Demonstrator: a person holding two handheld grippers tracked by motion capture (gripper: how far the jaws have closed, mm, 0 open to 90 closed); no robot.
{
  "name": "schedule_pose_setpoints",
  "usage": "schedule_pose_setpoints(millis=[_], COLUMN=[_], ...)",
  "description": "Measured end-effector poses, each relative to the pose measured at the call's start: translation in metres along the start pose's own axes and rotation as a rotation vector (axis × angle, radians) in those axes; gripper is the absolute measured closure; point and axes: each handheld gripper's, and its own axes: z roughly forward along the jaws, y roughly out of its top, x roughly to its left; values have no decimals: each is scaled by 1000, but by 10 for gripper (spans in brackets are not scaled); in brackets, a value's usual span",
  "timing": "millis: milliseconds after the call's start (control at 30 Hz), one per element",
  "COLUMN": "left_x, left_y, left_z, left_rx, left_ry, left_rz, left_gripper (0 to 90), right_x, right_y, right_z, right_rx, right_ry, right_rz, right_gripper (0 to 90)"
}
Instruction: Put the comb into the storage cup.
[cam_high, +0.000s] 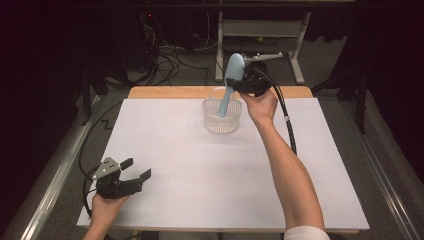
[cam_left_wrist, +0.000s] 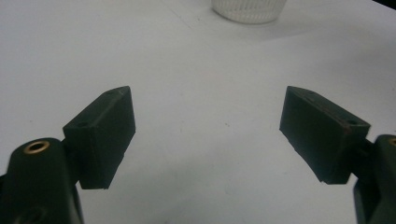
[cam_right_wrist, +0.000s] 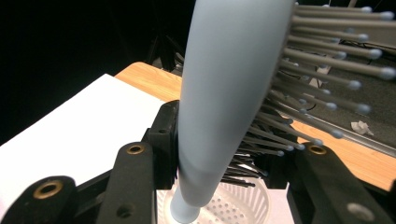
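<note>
Brush (cam_high: 231, 80) stands nearly upright over the basket (cam_high: 221, 117), handle end down inside its rim, head tilted up and away; the right gripper (cam_high: 242, 86) is clamped across its lower head. The left gripper (cam_high: 136, 169) rests well apart, jaws spread and empty.

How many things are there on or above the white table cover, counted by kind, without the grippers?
Light blue plastic hairbrush: 1
Clear ribbed plastic basket: 1
Total: 2
</note>
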Motion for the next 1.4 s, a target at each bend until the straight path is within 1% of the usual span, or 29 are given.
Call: schedule_pose_setpoints(millis=[67,167,500,800,900,1167,1300,1400], left_x=[0,0,-1,-1,-1,-2,-2,-2], left_y=[0,0,0,1,1,1,1,1], left_z=[0,0,0,0,0,0,1,2], left_rx=[6,3,-7,-10,-11,-10,-9,-6], left_ry=[1,-3,-7,-8,-8,-8,-12,-13], left_rz=[8,6,7,5,4,7,11,13], left_gripper=[178,177,178,178,178,178,177,178], right_x=[1,1,5,7,9,12,12,10], right_y=[-1,-3,-8,-17,-19,-23,-26,-28], right_z=[3,8,21,31,34,41,45,47], right_rx=[5,10,29,42,51,62,75,77], right_ry=[1,-1,-21,-20,-24,-26,-28,-20], right_rz=[-1,4,-2,4,-9,-13,-11,-7], right_gripper=[578,577,568,558,555,542,535,527])
